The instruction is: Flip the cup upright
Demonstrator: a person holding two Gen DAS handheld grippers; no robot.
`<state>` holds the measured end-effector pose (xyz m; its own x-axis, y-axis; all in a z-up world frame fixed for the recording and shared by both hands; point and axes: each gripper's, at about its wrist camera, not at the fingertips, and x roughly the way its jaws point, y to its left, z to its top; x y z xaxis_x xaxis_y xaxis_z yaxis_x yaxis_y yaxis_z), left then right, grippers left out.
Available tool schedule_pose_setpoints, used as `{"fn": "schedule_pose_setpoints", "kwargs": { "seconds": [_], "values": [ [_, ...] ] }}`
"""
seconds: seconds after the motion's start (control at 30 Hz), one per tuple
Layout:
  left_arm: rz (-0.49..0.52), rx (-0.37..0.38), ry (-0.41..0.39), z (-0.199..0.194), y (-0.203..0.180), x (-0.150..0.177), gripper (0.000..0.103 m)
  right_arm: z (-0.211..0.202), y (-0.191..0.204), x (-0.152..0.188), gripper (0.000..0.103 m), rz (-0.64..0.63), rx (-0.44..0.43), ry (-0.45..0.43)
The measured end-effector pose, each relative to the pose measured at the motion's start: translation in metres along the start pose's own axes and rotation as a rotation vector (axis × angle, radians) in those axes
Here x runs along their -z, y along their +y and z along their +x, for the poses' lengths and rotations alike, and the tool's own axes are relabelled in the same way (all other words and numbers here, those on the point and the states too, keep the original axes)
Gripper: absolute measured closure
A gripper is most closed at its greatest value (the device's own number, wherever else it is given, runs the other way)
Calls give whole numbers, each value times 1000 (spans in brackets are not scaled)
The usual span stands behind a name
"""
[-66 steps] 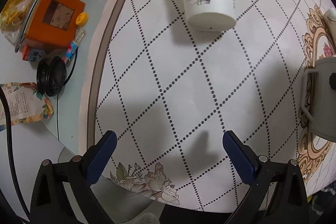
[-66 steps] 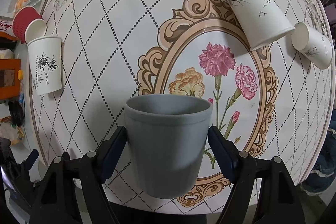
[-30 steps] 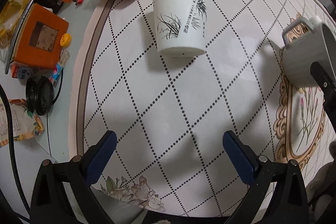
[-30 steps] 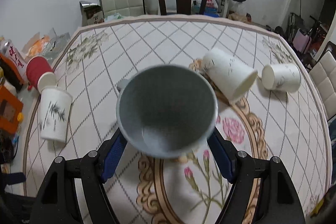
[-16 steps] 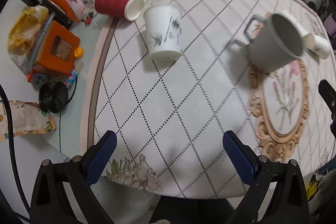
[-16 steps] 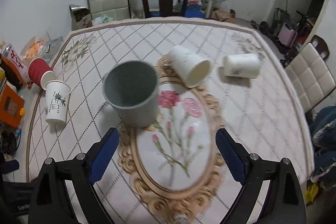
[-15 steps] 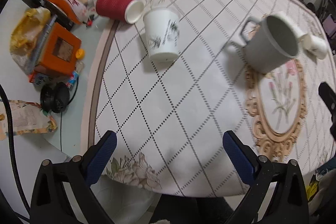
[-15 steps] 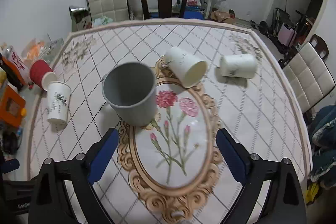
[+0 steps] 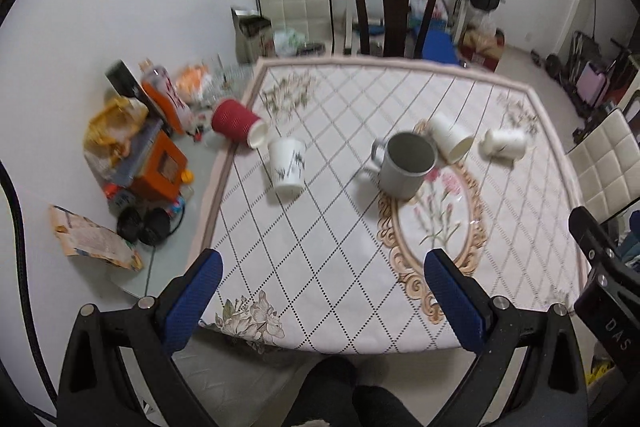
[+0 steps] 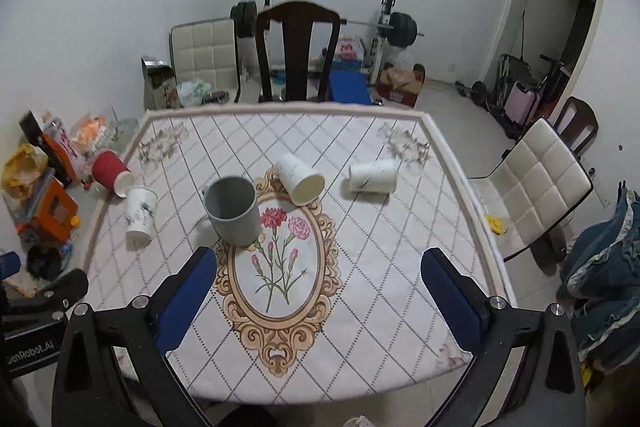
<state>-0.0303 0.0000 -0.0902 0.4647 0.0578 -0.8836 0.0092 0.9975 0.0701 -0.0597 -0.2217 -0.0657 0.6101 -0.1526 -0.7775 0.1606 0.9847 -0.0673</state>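
A grey mug [image 10: 232, 211] stands upright, mouth up, on the patterned tablecloth [image 10: 360, 267] at the upper left rim of the oval flower motif. It also shows in the left wrist view [image 9: 406, 165], handle to the left. My right gripper [image 10: 318, 291] is open and empty, pulled back above the near table edge. My left gripper [image 9: 322, 301] is open and empty, also back over the near edge.
Two white paper cups [image 10: 300, 178] [image 10: 372, 177] lie on their sides behind the mug. A white cup [image 10: 138, 213] stands mouth down at the left and a red cup [image 10: 111, 173] lies beside it. Clutter [image 9: 148, 163] sits left of the cloth. Chairs [image 10: 296, 51] surround the table.
My right gripper let go of the grey mug, which now stands upright on the cloth. Both grippers have pulled back and up from the table.
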Motion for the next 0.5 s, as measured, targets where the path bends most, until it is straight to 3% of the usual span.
{"fn": "schedule_pose_setpoints", "kwargs": {
  "seconds": [0.23,0.5],
  "values": [
    [-22,13,-83,-53,-2,4,0,-75,-18,-8,0,-12,-26,-70],
    [-24,11,-138,-80,-6,8,0,-115,-24,-13,0,-20,-58,-112]
  ]
}}
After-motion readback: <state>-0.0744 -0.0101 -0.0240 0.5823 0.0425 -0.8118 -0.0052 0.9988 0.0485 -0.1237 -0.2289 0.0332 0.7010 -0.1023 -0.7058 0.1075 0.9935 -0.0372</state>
